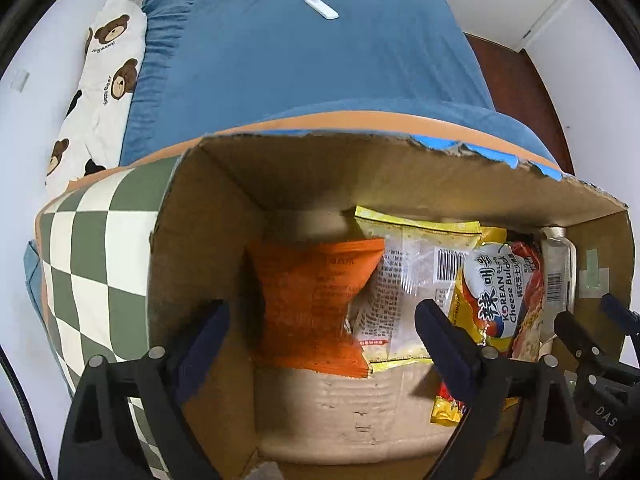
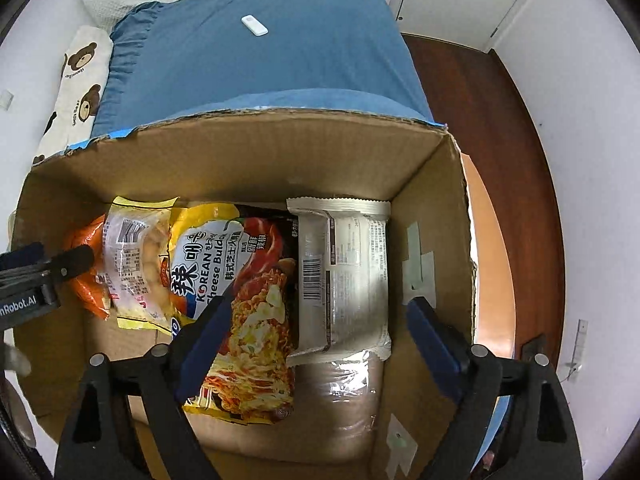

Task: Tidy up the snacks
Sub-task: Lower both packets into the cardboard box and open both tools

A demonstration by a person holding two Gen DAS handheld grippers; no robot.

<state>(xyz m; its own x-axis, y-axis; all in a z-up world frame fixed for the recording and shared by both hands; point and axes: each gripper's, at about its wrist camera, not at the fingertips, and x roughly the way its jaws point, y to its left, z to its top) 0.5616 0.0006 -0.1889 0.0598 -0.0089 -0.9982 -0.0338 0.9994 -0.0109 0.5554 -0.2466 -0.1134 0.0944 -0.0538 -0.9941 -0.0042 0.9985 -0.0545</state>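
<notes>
An open cardboard box (image 1: 304,168) (image 2: 256,148) holds several snack packets side by side. From left: an orange packet (image 1: 316,304) (image 2: 86,280), a clear and yellow packet (image 1: 416,276) (image 2: 132,264), a Korean cheese noodle packet (image 1: 500,300) (image 2: 244,300), and a silver packet (image 2: 344,276) (image 1: 558,272). My left gripper (image 1: 320,320) is open above the orange packet, holding nothing. My right gripper (image 2: 320,312) is open above the noodle and silver packets, holding nothing. The right gripper shows at the right edge of the left wrist view (image 1: 592,328).
The box stands on a green and white checked cloth (image 1: 100,248) over an orange-edged surface. Behind it lies a bed with a blue cover (image 1: 312,52) (image 2: 260,60), a white remote (image 1: 321,7) (image 2: 254,25) and a bear-print pillow (image 1: 104,76). Brown floor (image 2: 492,128) lies to the right.
</notes>
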